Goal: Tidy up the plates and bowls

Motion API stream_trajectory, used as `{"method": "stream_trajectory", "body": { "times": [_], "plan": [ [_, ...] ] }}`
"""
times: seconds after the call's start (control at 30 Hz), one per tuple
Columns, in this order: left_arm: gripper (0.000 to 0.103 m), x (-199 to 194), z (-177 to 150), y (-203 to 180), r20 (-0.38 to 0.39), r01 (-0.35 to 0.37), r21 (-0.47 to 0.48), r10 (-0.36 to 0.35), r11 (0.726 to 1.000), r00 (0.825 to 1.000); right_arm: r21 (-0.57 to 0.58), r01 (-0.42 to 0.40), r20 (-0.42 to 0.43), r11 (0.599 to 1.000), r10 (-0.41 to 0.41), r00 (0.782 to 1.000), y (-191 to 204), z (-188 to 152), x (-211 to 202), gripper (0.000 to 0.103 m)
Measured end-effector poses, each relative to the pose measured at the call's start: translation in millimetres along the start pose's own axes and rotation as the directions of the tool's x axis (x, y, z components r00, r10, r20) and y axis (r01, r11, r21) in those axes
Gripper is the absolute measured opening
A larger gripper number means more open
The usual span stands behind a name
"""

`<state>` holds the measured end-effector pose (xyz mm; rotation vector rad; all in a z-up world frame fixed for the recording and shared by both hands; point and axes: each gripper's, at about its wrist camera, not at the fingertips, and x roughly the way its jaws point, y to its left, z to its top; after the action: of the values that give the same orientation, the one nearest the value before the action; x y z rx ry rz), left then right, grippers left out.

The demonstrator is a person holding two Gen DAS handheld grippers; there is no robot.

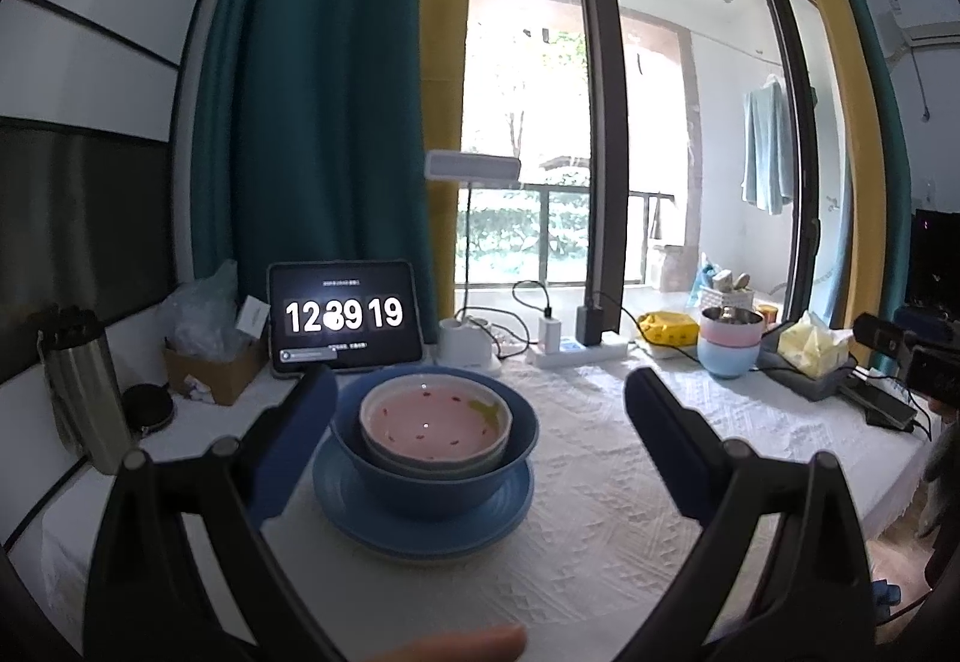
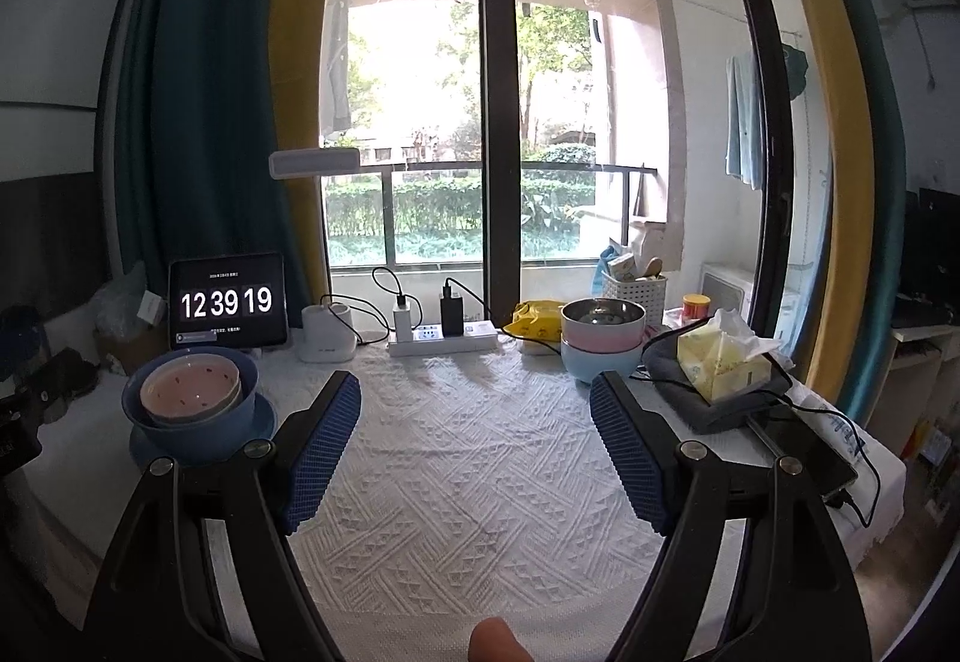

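A pink-lined bowl with red specks [image 1: 435, 419] is nested in a dark blue bowl [image 1: 432, 476], which stands on a blue plate [image 1: 420, 530] on the white tablecloth. My left gripper [image 1: 480, 410] is open and empty, its fingers either side of the stack. The same stack shows at the left in the right wrist view: pink bowl [image 2: 189, 386], blue bowl [image 2: 192, 431]. A pink bowl on a light blue bowl [image 2: 602, 356] stands at the back right. My right gripper [image 2: 474, 410] is open and empty above the bare cloth.
A tablet showing a clock [image 1: 343, 315], a white lamp base [image 1: 468, 347], a power strip with chargers [image 2: 444, 338], a yellow pack [image 2: 531, 320], a tissue pack on a grey tray [image 2: 720, 362] and a phone with cable [image 2: 810, 452] line the back and right. A flask [image 1: 84, 386] stands far left.
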<state>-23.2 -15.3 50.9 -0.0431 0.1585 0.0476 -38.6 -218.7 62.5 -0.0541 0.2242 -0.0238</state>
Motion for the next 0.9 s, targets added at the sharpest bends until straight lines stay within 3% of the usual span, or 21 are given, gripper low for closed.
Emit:
{"method": "stream_trajectory", "body": {
  "times": [0.9],
  "plan": [
    [0.097,-2.5,-2.1,1.5,-0.003,0.003,-0.004,-0.003,1.000,1.000,-0.018,-0.005,-0.013,1.000,0.004,1.000,6.4,-1.1,3.2,0.082]
  ]
}}
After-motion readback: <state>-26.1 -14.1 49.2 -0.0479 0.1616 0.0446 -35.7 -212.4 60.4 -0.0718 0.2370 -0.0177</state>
